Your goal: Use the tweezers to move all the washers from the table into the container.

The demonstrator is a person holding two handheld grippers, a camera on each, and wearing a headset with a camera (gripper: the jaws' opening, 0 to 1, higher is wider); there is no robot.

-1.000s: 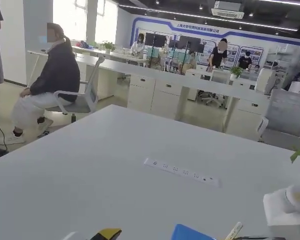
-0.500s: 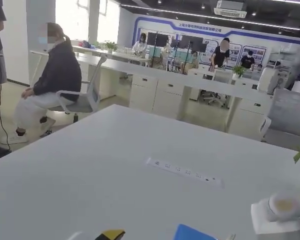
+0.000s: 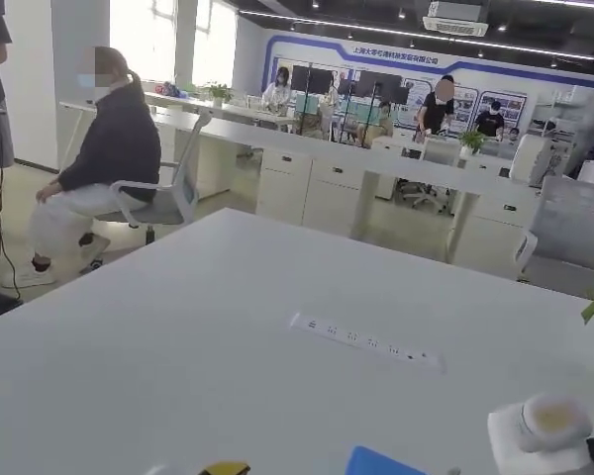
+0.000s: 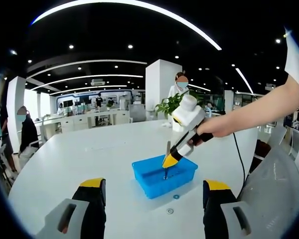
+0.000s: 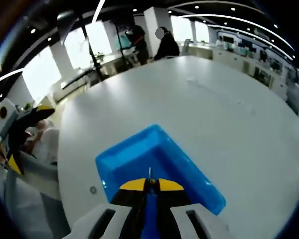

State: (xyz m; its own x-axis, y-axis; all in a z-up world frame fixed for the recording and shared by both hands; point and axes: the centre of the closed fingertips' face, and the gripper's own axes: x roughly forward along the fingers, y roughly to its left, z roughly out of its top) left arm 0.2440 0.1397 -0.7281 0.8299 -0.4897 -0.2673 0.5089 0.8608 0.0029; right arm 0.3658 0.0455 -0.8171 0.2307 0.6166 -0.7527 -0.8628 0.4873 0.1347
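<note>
right gripper view: tweezers (image 5: 150, 174) pinched between jaws (tips over container (image 5: 139, 149)).

The left hand-held gripper (image 4: 153, 199) has its jaws spread wide. The right hand-held gripper (image 4: 170, 160), held by a hand (image 4: 213, 128) on an outstretched bare forearm, points downward, jaws pinched on the tweezers (image 4: 168, 148).

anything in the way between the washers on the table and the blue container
Nothing visible. Two washers lie on bare table just in front of the container's near wall. The right gripper holds the tweezers above the container, not between them.
</note>
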